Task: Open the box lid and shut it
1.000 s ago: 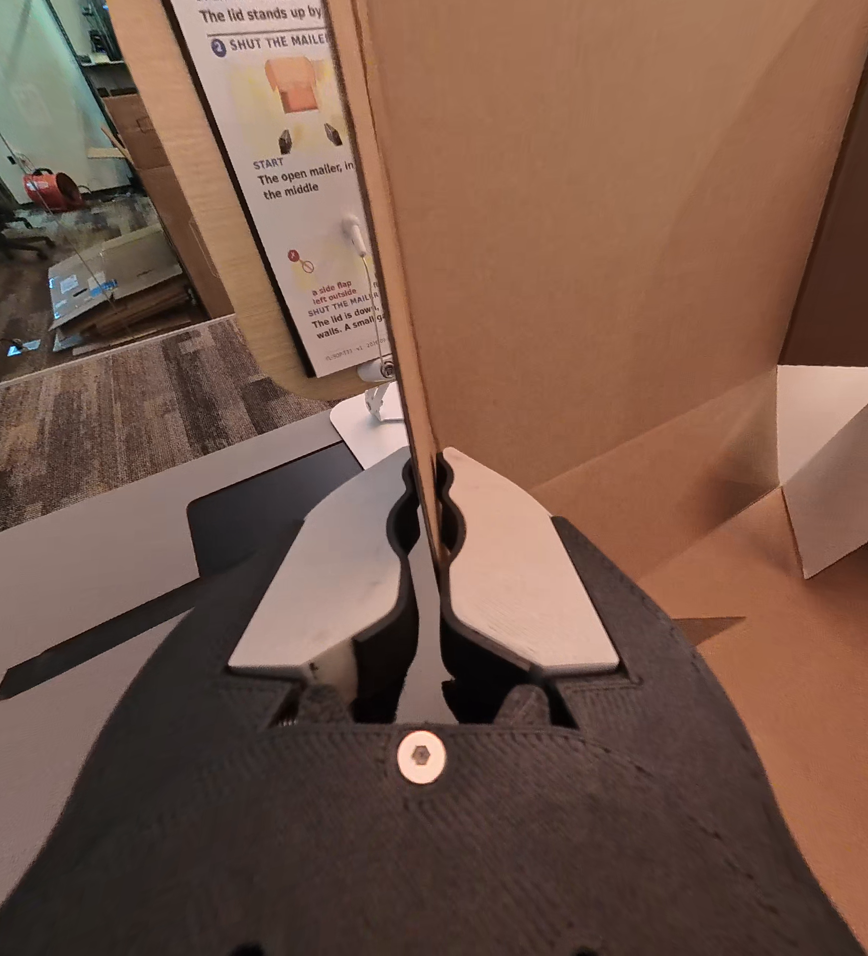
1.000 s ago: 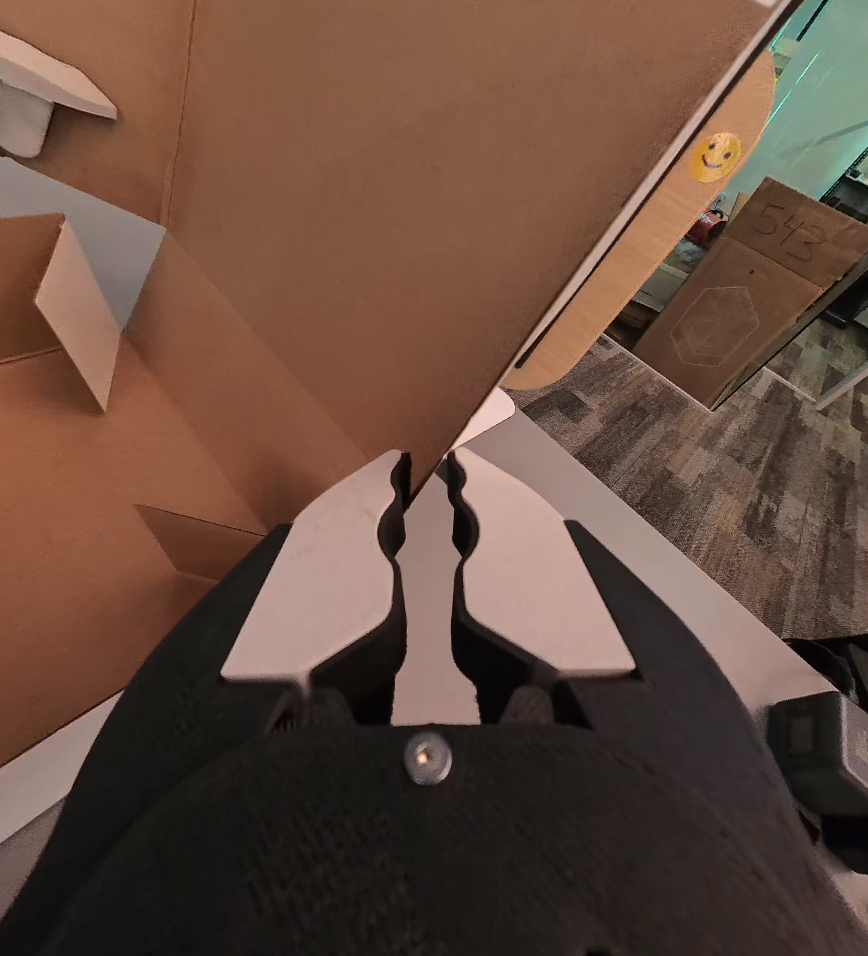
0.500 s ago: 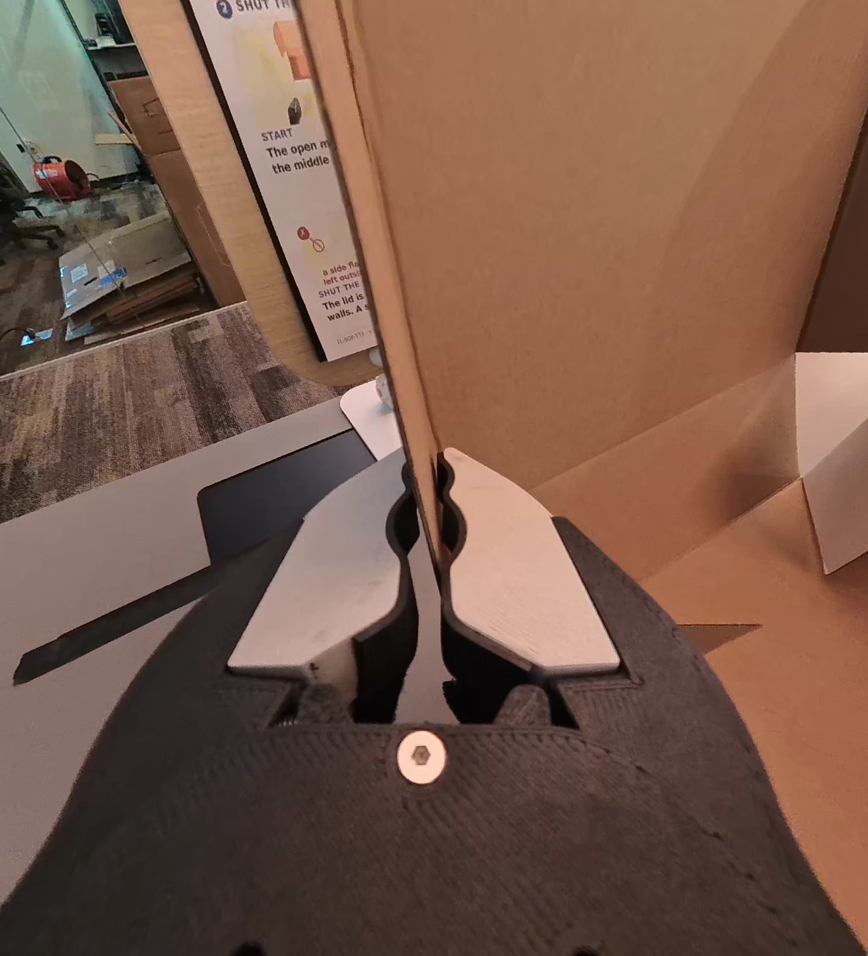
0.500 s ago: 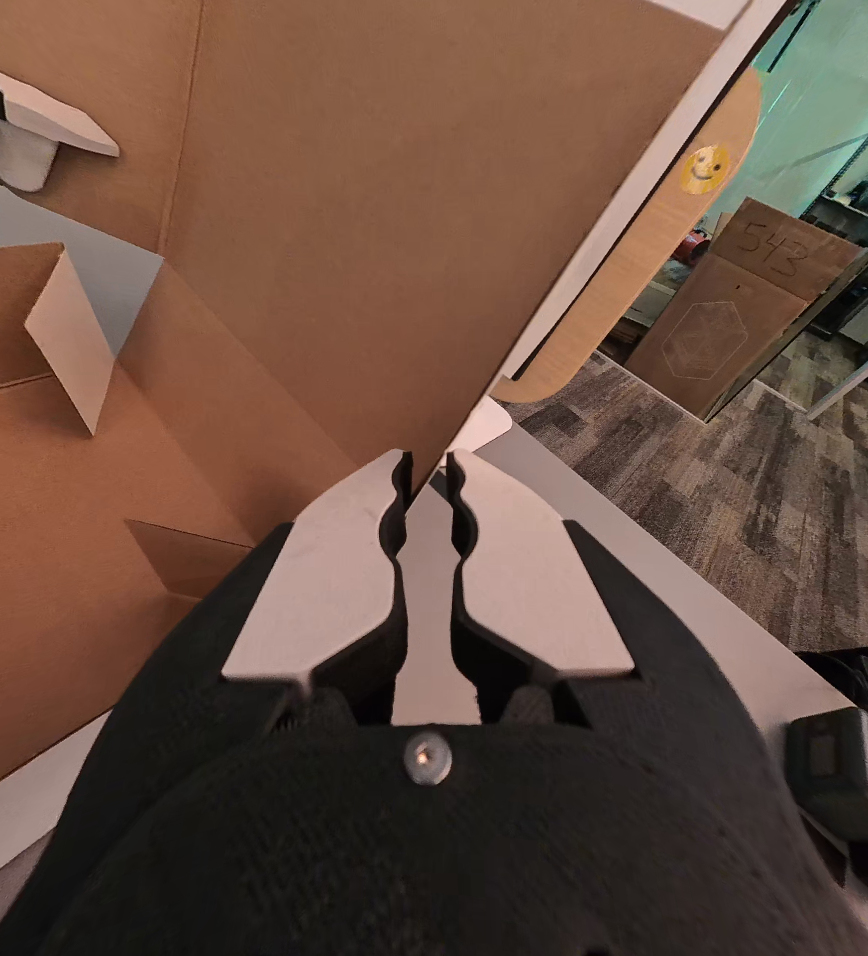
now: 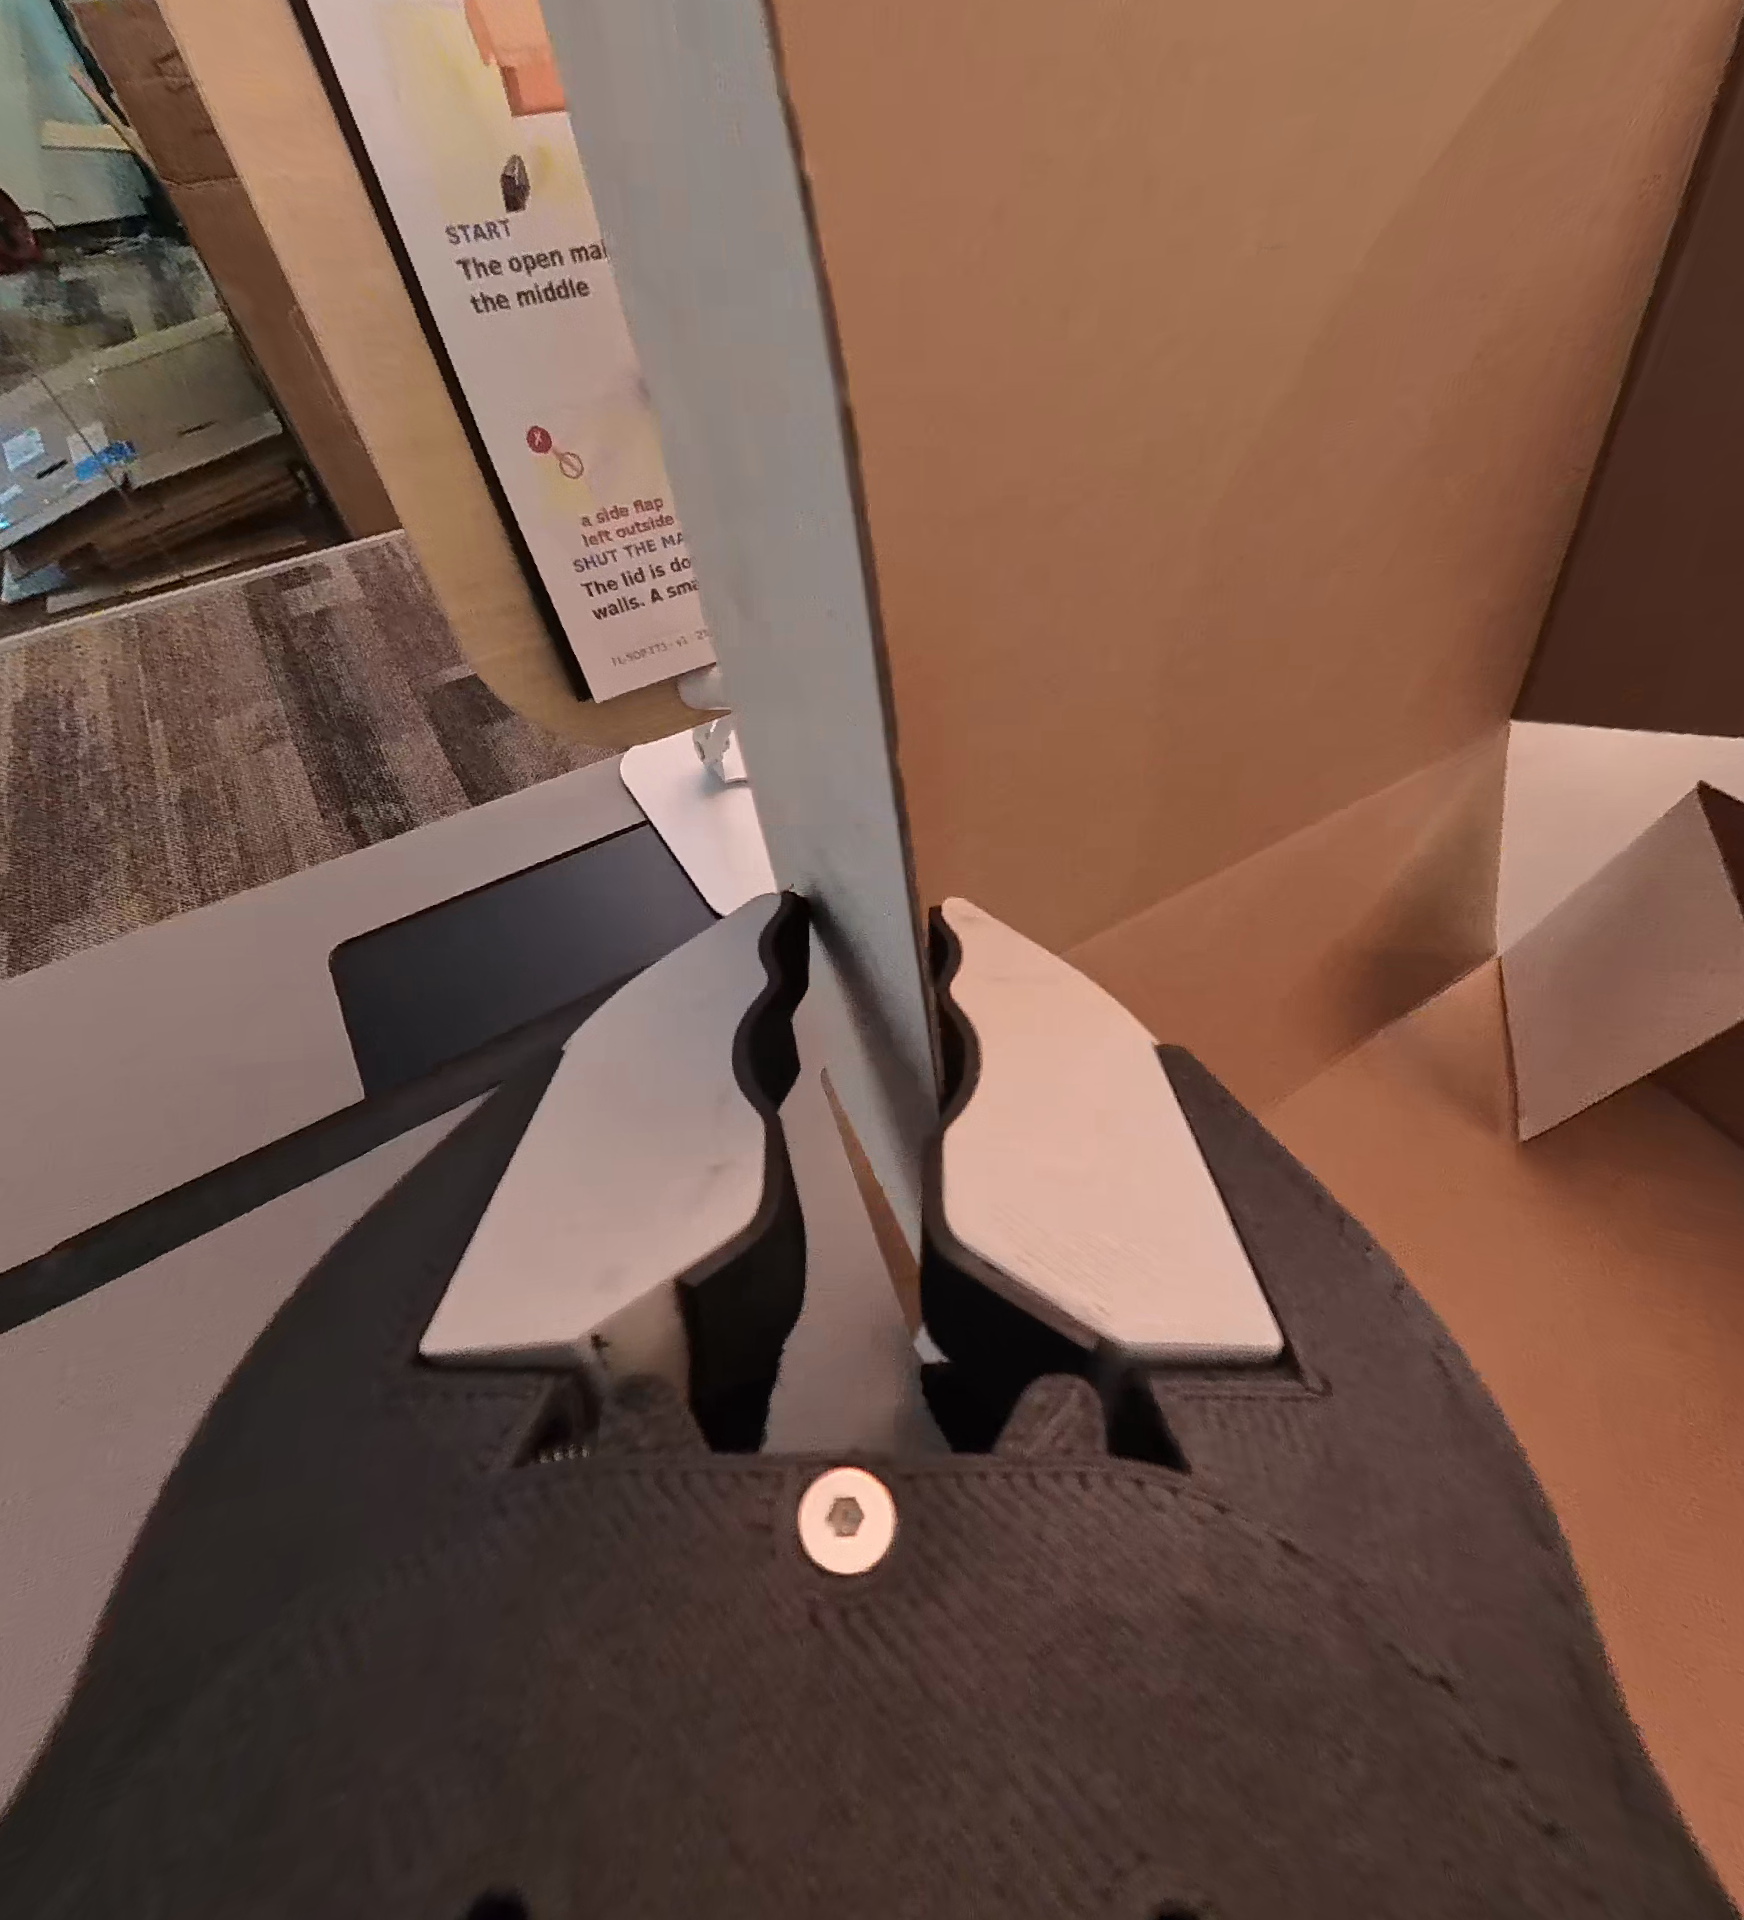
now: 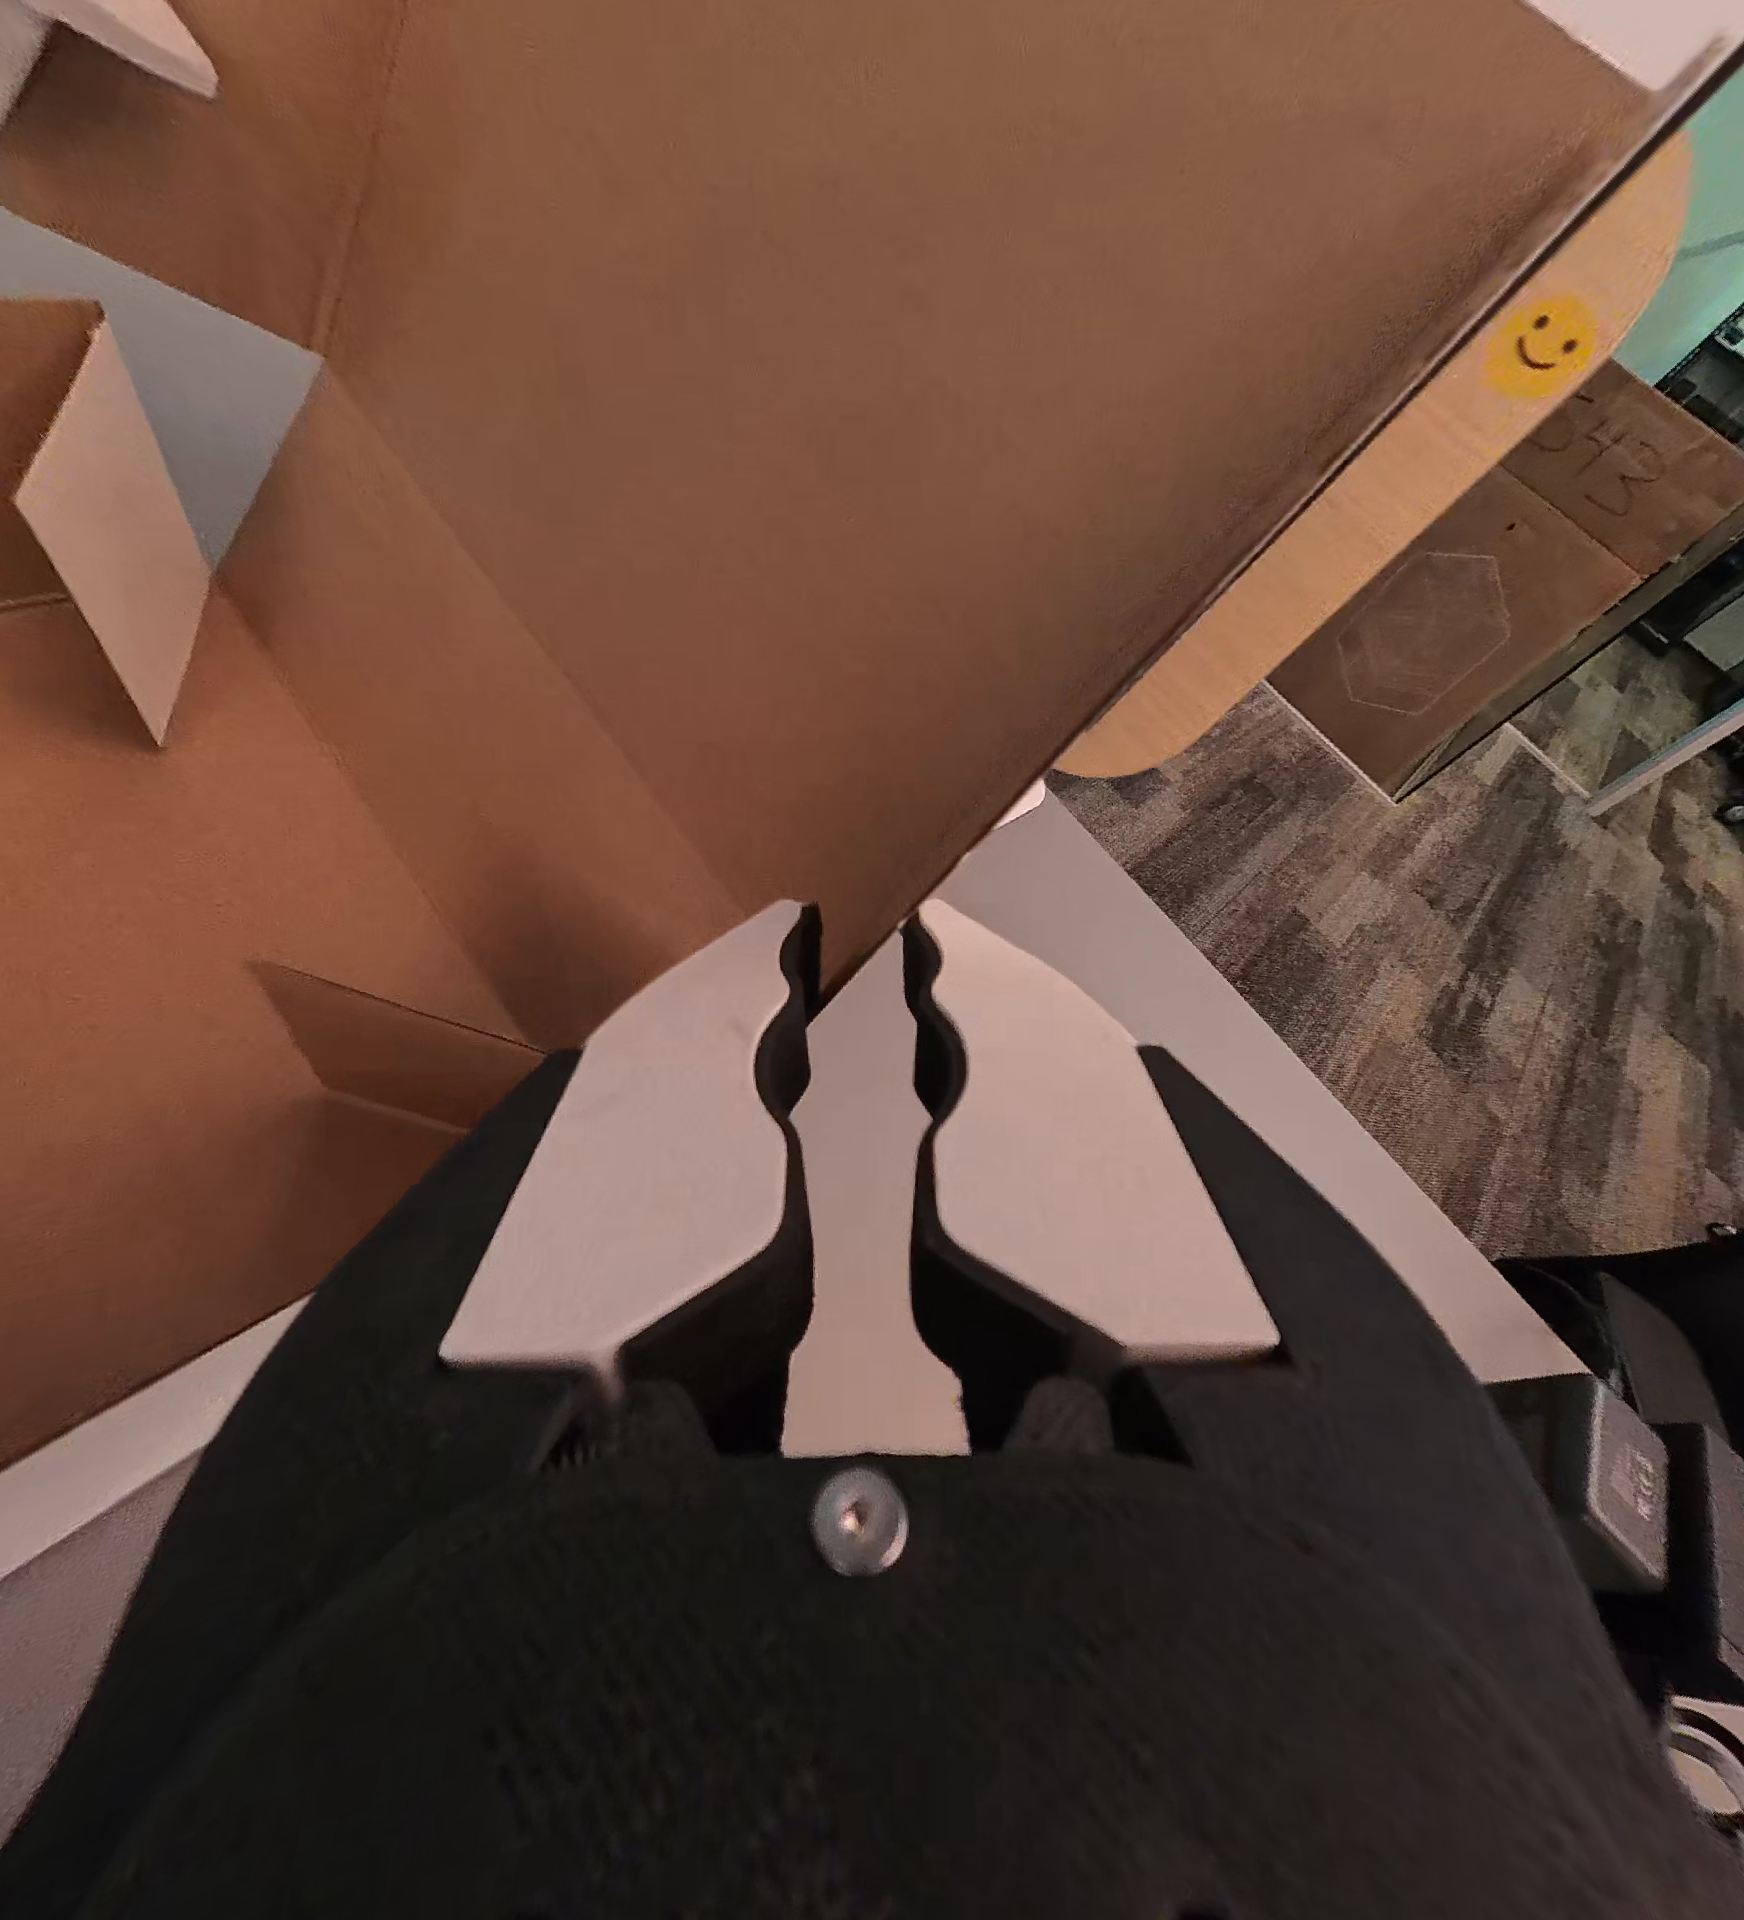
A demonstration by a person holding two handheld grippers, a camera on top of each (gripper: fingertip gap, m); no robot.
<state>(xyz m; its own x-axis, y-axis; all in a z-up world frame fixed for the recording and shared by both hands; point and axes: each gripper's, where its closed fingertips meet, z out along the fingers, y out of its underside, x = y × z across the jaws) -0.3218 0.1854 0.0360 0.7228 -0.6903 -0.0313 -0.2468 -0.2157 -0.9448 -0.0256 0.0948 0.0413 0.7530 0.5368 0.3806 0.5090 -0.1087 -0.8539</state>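
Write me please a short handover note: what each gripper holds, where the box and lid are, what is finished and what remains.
Left gripper: jaws parted, with an edge of the lid between them, not clamped.
Right gripper: jaws slightly parted at the lid's lower corner, no firm grip visible.
Box: on the table, with the lid raised.
Done: lid opened.
Left: fold the lid down and shut it.

Upright lid (image 5: 1211, 468) blocks ahead; table (image 5: 120, 1091) leftward clear.

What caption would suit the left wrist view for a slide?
Left hand-held gripper open around the raised box lid's side flap, box interior to its right.
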